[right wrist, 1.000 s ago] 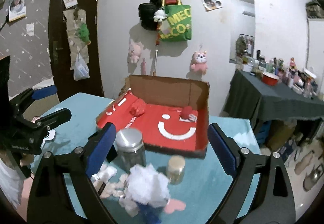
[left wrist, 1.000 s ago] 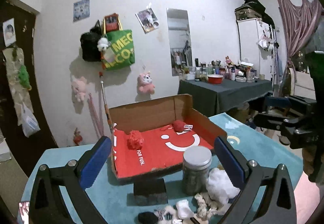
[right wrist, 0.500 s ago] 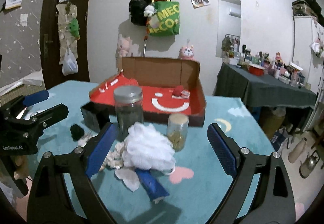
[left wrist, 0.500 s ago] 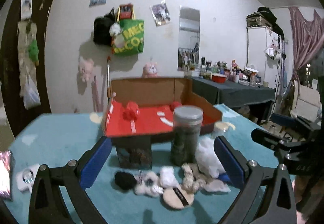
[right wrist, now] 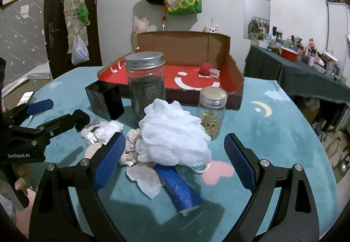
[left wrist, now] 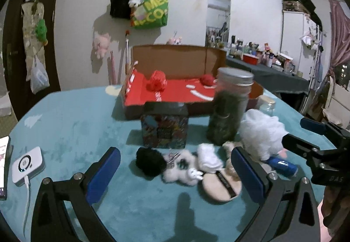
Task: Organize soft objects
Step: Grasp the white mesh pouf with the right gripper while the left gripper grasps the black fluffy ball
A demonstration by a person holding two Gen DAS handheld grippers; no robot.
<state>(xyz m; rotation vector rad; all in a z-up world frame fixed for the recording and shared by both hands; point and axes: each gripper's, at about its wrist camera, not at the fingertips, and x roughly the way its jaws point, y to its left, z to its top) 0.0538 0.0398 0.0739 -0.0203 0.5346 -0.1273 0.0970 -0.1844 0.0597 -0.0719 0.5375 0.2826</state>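
On the teal table cover (right wrist: pixel 273 124) a cluster of soft things lies in front of an open cardboard box (right wrist: pixel 181 49) with a red floor. Largest among them is a white mesh bath pouf (right wrist: pixel 172 134), resting against a blue cylinder (right wrist: pixel 177 185) and a pale flat scrap (right wrist: pixel 144 178). To its left sit a beige knotted scrunchie (right wrist: pixel 131 143), a white fluffy piece (left wrist: pixel 207 156), a small white plush (left wrist: pixel 179 167), a black pompom (left wrist: pixel 148 161) and a round powder puff (left wrist: pixel 221 183) with a black band.

Behind the pile stand a tall glass jar (right wrist: pixel 146 86) with a metal lid, a short jar (right wrist: pixel 211 108) of yellowish beads just right of the pouf, and a dark patterned tin (left wrist: pixel 164 128). Two red yarn-like balls (one near each end) already lie in the box: a red bundle (left wrist: pixel 156 83) and a red ball (right wrist: pixel 204 68).

Both tools hover over the pile with nothing between their pads. The left gripper (left wrist: pixel 175 174) has its fingers spread wide, framing the pompom, plush and puff. The right gripper (right wrist: pixel 175 159) is likewise spread, its blue pads on either side of the pouf without touching it. A white device (left wrist: pixel 27 164) with a cable lies near the table's left edge.
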